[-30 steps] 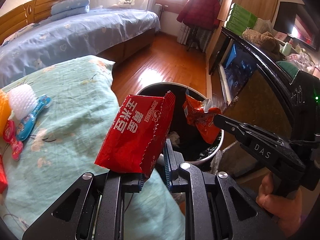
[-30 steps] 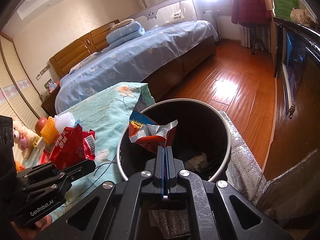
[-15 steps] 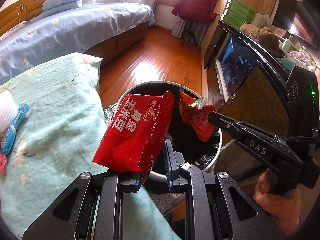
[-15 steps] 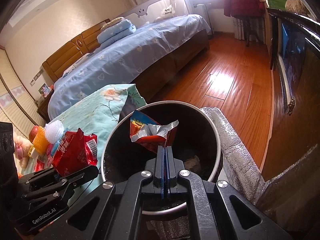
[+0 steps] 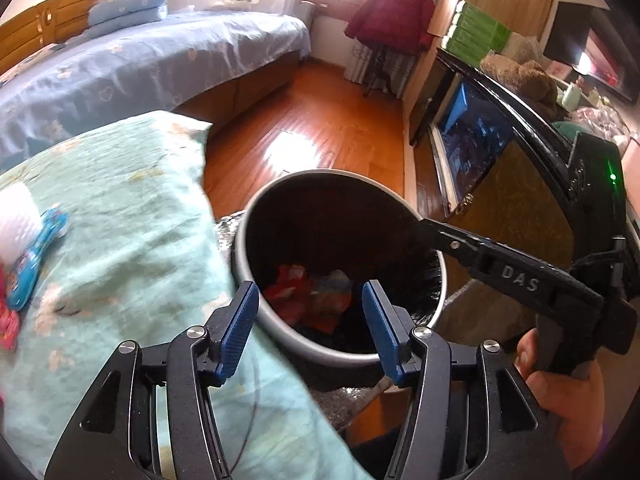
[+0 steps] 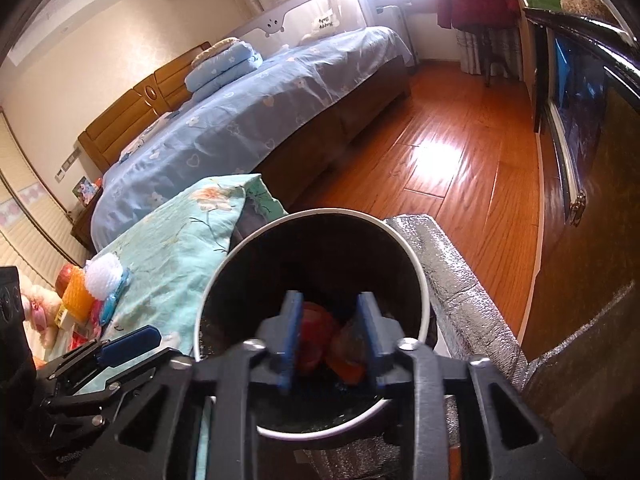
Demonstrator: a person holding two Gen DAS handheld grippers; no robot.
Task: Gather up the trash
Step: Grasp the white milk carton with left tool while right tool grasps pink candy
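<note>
A round bin with a white rim [image 5: 304, 176] and black liner stands on the floor beside the green bedspread; it also shows in the right wrist view [image 6: 416, 264]. Red and orange snack wrappers [image 5: 308, 296] lie at its bottom, also seen between the right fingers [image 6: 328, 340]. My left gripper [image 5: 310, 312] is open and empty above the bin's near rim. My right gripper [image 6: 330, 320] is open and empty over the bin, and reaches in from the right in the left wrist view [image 5: 424, 228].
The green floral bedspread [image 5: 120, 240] holds a white scrubber [image 5: 16, 216], a blue packet [image 5: 36, 256] and red items at left. A silver foil mat [image 6: 452, 280] lies right of the bin. A dark cabinet [image 5: 500, 152] stands at right, wooden floor [image 6: 440, 152] beyond.
Both grippers opened and let go of their wrappers, which dropped into the bin. Both grippers moved closer over the bin.
</note>
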